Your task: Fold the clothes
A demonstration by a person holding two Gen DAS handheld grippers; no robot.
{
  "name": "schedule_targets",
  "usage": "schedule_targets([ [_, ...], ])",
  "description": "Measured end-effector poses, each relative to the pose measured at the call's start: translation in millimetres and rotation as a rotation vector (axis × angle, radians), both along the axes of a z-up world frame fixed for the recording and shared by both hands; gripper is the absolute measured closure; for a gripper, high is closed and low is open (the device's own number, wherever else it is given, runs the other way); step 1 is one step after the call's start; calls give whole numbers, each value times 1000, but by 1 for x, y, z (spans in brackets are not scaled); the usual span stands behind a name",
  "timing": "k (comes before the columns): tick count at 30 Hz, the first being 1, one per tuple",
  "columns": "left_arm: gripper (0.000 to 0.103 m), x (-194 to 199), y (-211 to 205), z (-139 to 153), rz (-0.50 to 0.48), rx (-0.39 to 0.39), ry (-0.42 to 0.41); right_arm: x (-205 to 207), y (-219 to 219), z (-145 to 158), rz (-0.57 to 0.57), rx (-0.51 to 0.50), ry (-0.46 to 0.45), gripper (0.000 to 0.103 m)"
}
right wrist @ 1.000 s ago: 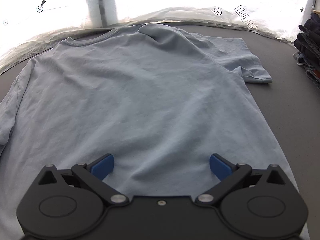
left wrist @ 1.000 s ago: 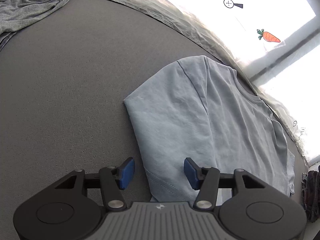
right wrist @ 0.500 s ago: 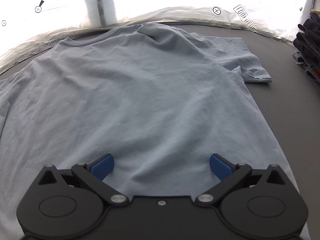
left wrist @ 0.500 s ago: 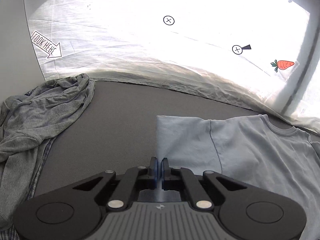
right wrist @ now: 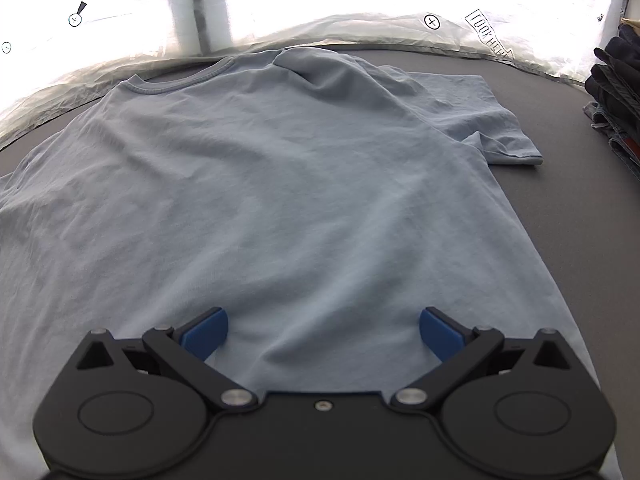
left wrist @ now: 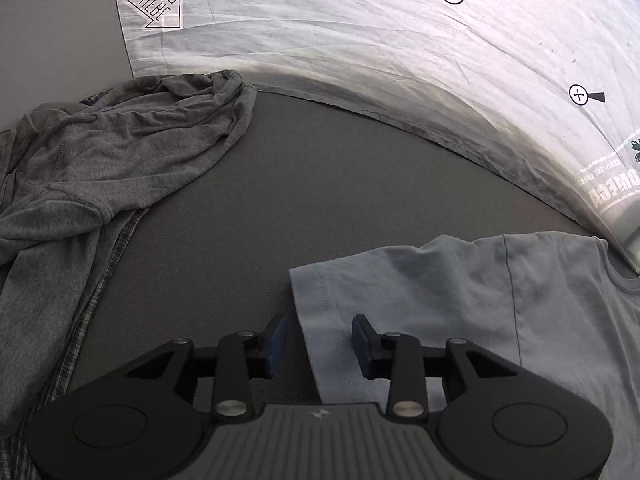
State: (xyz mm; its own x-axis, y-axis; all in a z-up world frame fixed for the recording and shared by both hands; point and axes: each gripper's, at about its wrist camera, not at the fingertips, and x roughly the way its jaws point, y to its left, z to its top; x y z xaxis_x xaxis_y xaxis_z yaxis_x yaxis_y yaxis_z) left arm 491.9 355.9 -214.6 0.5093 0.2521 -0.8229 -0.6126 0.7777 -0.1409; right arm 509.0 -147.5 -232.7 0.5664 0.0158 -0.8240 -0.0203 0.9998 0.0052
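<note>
A light blue T-shirt lies spread flat on the dark grey table, collar toward the far edge. Its right sleeve lies flat on the table. My right gripper is open wide just above the shirt's lower body, with cloth bunched between its blue pads. In the left wrist view the shirt's left sleeve lies flat with its hem toward me. My left gripper is open, its fingers straddling the sleeve's hem edge, holding nothing.
A crumpled grey garment lies on a plaid cloth at the table's left. Dark folded clothes are stacked at the right edge. A white printed sheet hangs behind the table.
My left gripper shut on the sleeve edge half a second ago and has now opened, leaving the sleeve spread flat. The right gripper has stayed put and open.
</note>
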Motion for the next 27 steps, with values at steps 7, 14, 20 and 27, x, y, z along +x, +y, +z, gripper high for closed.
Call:
schedule_targets([
  [7,99,-10,-13,-5,90,17,-1,-1,0,0,1,0,-3,0],
  [14,99,-16,1,-3,193,147,112,0,-2,1,11,1,9,0],
  [20,76,-26,-11,26,145,103,37,-1,-26,19,-16,-16,-41,4],
  [27,62,31,-56,22,-12,134,86,53,-96,24,-182,15,-118,4],
])
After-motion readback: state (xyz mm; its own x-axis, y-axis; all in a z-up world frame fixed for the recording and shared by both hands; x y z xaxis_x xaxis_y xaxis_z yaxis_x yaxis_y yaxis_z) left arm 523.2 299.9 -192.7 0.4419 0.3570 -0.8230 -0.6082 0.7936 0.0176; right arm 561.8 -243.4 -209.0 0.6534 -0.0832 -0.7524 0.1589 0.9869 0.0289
